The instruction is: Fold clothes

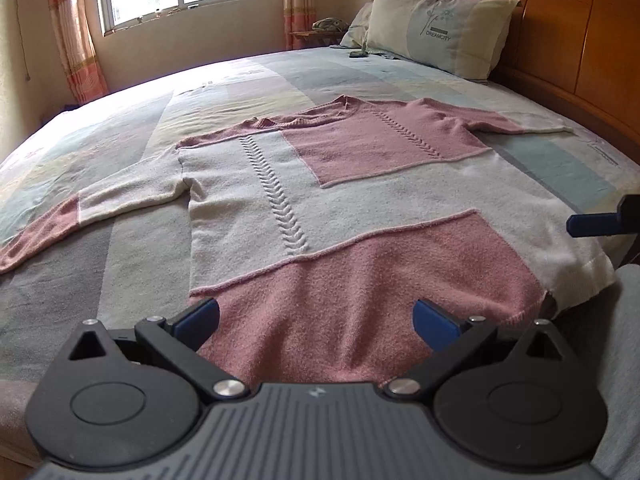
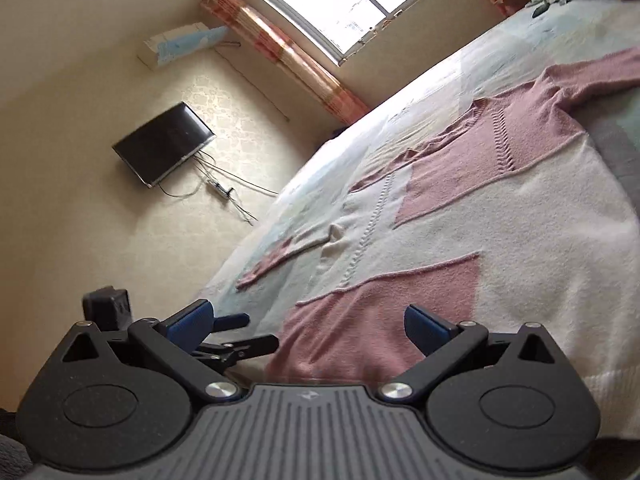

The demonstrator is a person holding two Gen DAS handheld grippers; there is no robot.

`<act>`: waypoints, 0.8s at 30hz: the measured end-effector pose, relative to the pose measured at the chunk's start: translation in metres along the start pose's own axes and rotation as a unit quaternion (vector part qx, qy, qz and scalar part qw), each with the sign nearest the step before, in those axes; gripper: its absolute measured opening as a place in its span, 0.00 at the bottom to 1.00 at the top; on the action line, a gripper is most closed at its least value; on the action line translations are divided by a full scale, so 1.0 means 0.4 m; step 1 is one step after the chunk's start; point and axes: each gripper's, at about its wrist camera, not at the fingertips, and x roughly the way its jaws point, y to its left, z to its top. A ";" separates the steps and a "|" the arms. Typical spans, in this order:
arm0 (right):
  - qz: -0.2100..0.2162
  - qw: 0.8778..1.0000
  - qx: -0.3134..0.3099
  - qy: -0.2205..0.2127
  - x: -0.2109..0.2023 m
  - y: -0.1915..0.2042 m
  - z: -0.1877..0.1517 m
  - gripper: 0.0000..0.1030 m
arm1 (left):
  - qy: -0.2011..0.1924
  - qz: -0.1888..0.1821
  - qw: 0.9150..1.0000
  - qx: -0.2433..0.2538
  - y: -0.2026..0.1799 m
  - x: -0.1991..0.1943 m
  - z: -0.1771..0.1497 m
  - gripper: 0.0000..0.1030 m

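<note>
While the pink-and-cream sweater [image 1: 320, 184] lies spread flat across the middle of the frame on the striped bedspread [image 1: 132, 248], sleeves out to both sides, the left gripper [image 1: 316, 314] sits at bottom centre over its pink hem, fingers wide apart and empty. Seen in its own tilted view, the right gripper [image 2: 308, 320] is likewise spread and empty at bottom centre, above the same hem.

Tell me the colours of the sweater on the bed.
The sweater is patchwork pink and cream blocks; the left wrist view shows it best.

"DREAMCITY" on the pillow [image 1: 438, 26]
</note>
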 end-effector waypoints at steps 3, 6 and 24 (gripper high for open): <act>-0.114 0.987 -0.111 0.032 0.080 0.037 0.000 1.00 | -0.002 -0.004 1.000 0.016 -0.001 0.039 -0.008 0.99; -0.154 0.966 -0.197 0.069 0.172 0.050 -0.008 1.00 | -0.002 -0.038 0.999 0.015 0.008 0.067 -0.025 0.99; -0.215 0.941 -0.248 0.077 0.203 0.014 -0.110 1.00 | 0.017 -0.178 0.971 -0.159 0.140 0.137 0.014 0.99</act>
